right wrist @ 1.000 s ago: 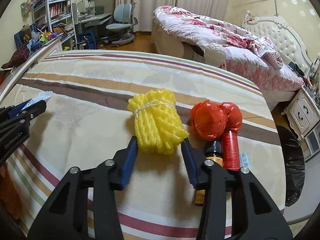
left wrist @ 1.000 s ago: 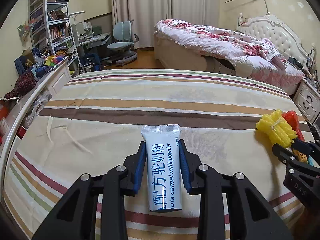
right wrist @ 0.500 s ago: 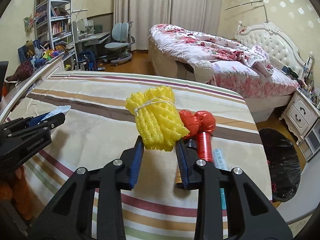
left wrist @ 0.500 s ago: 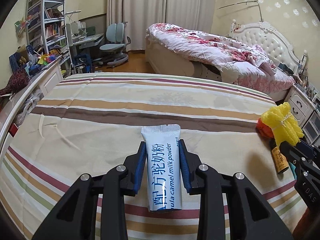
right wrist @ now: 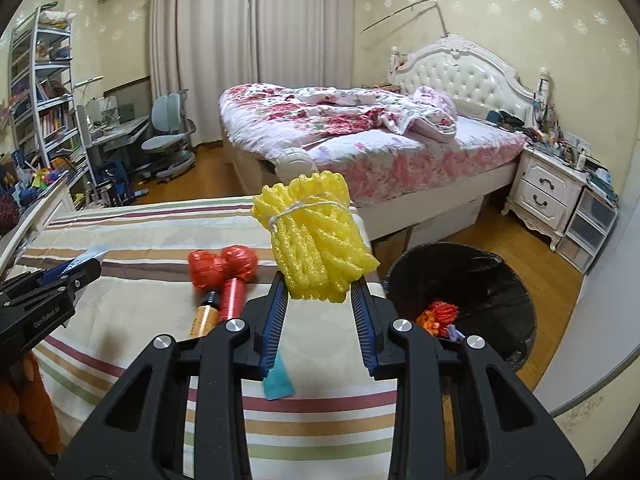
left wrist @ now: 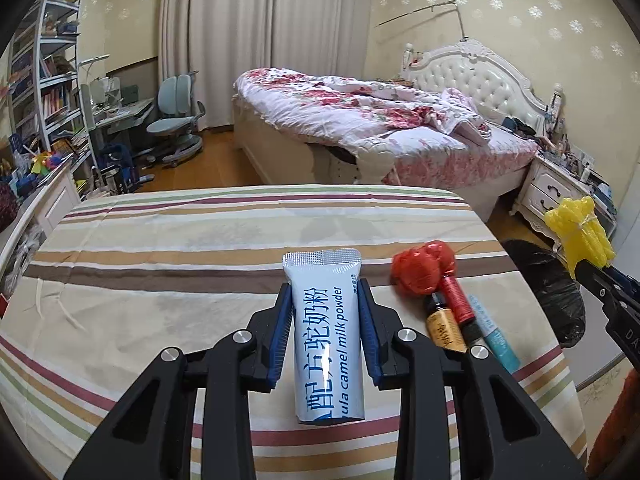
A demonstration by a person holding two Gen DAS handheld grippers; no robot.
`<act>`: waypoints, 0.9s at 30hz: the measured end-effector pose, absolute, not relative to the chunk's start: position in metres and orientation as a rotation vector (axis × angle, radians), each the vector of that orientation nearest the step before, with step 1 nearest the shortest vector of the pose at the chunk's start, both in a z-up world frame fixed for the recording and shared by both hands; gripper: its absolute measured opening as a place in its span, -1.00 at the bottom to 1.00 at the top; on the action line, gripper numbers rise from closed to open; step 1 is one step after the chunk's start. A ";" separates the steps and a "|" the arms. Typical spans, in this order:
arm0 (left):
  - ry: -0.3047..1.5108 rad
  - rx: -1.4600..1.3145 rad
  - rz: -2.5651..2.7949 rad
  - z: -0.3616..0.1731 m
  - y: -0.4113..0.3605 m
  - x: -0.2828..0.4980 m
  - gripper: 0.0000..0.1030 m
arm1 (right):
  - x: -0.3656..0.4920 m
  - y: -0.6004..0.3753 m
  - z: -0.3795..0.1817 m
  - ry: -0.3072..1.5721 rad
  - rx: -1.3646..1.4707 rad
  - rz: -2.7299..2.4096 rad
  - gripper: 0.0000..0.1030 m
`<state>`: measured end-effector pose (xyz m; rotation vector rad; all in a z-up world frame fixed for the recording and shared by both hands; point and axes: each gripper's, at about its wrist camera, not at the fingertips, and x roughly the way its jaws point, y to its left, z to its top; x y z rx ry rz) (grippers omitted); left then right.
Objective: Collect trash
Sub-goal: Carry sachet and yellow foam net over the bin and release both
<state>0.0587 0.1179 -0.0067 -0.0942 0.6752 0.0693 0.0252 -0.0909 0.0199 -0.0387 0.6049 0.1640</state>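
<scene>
Over the striped bedspread point(right wrist: 120, 360), right gripper point(right wrist: 320, 300) fingers hide the yellow foam bundle's point(right wrist: 316, 236) base.

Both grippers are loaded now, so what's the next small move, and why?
Probably carry the right gripper rightward over the black bin before opening: it grips the yellow foam bundle above the striped bed's edge, and the bin stands open just beside it.

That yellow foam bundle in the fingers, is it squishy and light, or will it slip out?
The yellow foam bundle is probably squishy and very light: it is foam netting tied with string. The right gripper pinches only its lower end, yet it stands up without drooping. It likely won't slip, since the bumpy foam sits against ribbed fingers.
</scene>
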 end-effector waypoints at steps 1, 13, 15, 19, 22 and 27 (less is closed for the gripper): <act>0.673 -0.087 0.056 -0.005 0.110 0.061 -0.37 | 0.027 -0.099 0.020 0.604 -0.033 0.147 -0.38; 0.621 0.010 -0.096 0.004 -0.003 0.105 -0.37 | 0.054 -0.177 0.000 0.610 -0.006 -0.020 -0.37; 0.621 0.022 -0.123 -0.001 -0.020 0.114 -0.37 | 0.056 -0.187 -0.007 0.619 0.004 -0.039 -0.37; 0.636 0.060 -0.152 -0.010 -0.050 0.131 -0.37 | 0.067 -0.209 -0.019 0.639 0.031 -0.074 -0.37; 0.640 0.092 -0.166 -0.015 -0.071 0.142 -0.37 | 0.073 -0.222 -0.027 0.652 0.049 -0.097 -0.37; 0.650 0.138 -0.189 -0.023 -0.100 0.158 -0.37 | 0.084 -0.237 -0.036 0.671 0.072 -0.121 -0.36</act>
